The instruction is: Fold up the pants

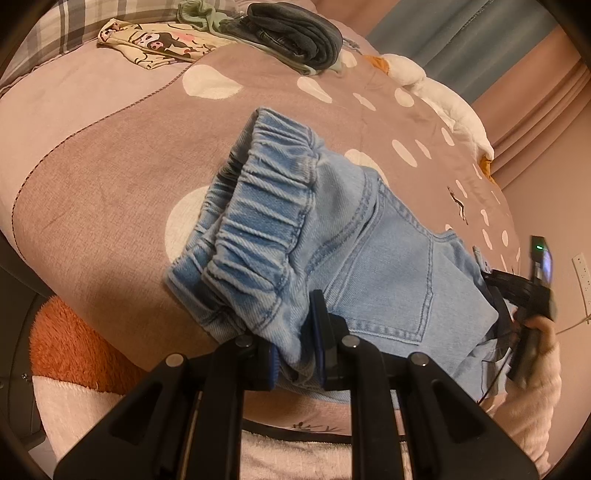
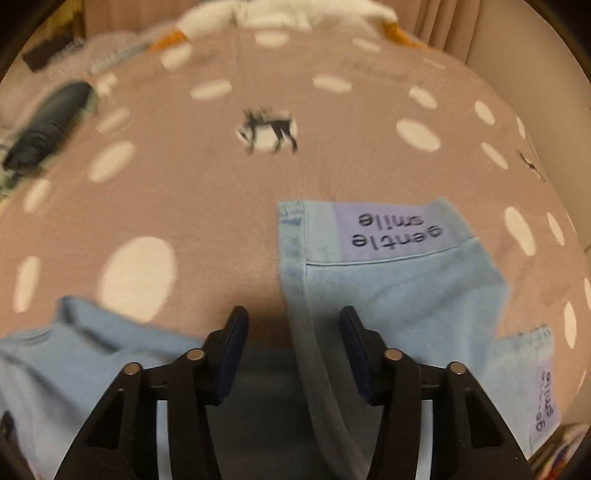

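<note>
Light blue denim pants [image 1: 332, 236] with an elastic waistband [image 1: 258, 206] lie on the brown spotted bedspread [image 1: 110, 177]. My left gripper [image 1: 295, 350] is shut on the pants' edge near the waistband and back pocket. My right gripper [image 2: 291, 332] is open over the leg end; a fold of denim [image 2: 388, 288] runs between its fingers [image 2: 232, 332]. The leg cuff carries a purple "gentle smile" label [image 2: 391, 229]. The right gripper also shows in the left wrist view [image 1: 524, 295], at the pants' far side.
Folded dark clothes [image 1: 295, 33] and a cartoon-print garment [image 1: 155, 40] lie at the far end of the bed. A white and orange plush [image 1: 436, 88] lies at the bed's right edge. An orange fuzzy cloth [image 1: 74, 343] is at the near left.
</note>
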Motion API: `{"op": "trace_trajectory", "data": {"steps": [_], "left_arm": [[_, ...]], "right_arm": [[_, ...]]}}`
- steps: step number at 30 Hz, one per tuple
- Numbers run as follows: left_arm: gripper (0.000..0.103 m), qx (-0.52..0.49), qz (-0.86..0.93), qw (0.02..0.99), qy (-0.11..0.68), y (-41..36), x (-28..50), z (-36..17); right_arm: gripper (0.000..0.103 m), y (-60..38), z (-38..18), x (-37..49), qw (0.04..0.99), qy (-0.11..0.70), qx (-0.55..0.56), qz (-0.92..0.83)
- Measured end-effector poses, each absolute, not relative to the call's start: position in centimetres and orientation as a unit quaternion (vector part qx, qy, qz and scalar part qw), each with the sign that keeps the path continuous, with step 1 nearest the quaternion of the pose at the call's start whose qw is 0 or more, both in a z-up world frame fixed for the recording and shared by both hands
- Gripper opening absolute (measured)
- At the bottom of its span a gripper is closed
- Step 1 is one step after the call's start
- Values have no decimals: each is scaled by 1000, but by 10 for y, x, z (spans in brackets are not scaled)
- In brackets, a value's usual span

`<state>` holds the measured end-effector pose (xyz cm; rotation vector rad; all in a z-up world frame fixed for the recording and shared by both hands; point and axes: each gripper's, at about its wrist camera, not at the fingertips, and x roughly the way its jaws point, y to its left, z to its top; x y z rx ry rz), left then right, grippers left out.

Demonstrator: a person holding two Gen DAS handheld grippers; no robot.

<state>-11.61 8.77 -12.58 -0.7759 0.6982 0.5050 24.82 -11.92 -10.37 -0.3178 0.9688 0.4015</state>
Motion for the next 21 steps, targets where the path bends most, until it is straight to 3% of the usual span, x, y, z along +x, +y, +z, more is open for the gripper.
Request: {"op": "trace_trajectory", "data": {"steps": [2,4,8,12,16,21], "left_arm": [[18,-369,236,835,332,89,-116,-125],[18,-372,233,834,335,91,-115,-125],[18,-376,225,833,338,95,-115,-125],[18,-395,212,830,333,101,-118,-127],[17,-406,203,825,337,102,-119,-126],[17,-406,194,824,346,103,-118,-123]], "right_arm": [[8,-116,-99,251,861,445,-163,183],[8,-126,-83,257,863,451,-118,194],[5,-195,1,239,901,361,20,241],[5,-296,43,199,922,271,144,234],[5,-385,7,167,932,269,204,133],[5,-434,-84,170,894,379,231,62]]}}
